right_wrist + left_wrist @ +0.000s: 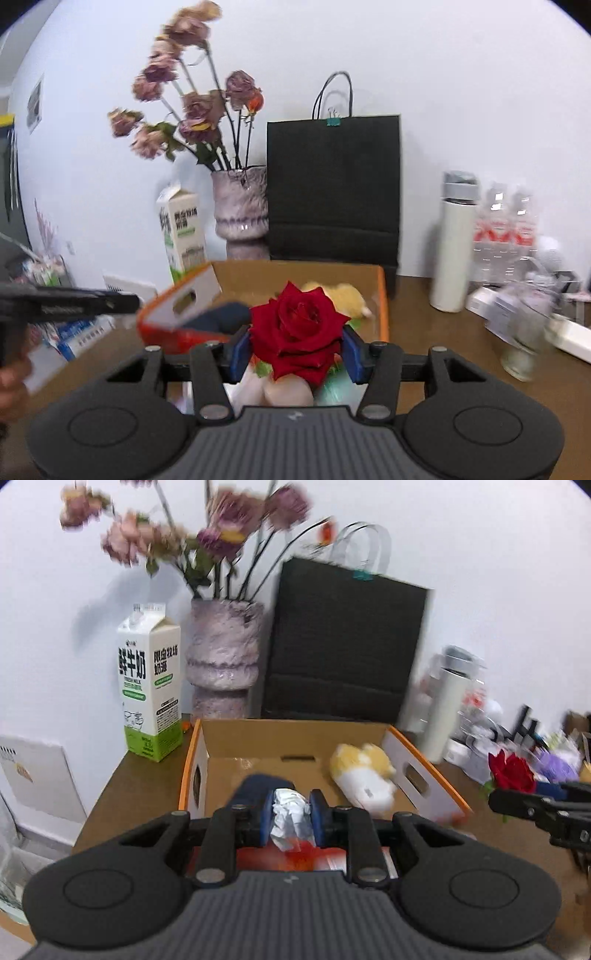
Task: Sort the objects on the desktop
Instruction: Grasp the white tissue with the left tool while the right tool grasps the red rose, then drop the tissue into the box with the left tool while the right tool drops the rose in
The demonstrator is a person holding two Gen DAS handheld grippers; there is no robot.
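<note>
On your far left a white calendar-like card (33, 775) leans against the wall beside the brown desk (136, 786). Next comes the green-and-white milk carton (149, 685), standing upright near the desk's back corner, and just right of it the mottled purple vase (223, 664) with its dried pink flowers (229, 520).

In front of those sits the open cardboard box (295, 738) with orange rims and cut-out handles. Your left gripper (291, 819) hangs over the box's near edge, its blue fingers (266, 818) clamped on a crumpled white paper ball (290, 818). Something dark blue (258, 784) lies in the box just beyond the fingers, and a yellow-and-white plush toy (364, 775) lies against the box's right wall.

Behind the box a black paper bag (343, 646) stands against the wall, a teal binder clip (362, 574) on its top edge.

Your right gripper (295, 350) is right of the left one, level with the box's near right corner, and its blue fingers (352, 354) are pressed on a red rose (299, 328), bloom facing up towards the camera.

Further right stand a white flask with a grey lid (456, 240), then clear water bottles with red labels (506, 236), and a blurred clutter of small items (524, 314) you cannot make out.
</note>
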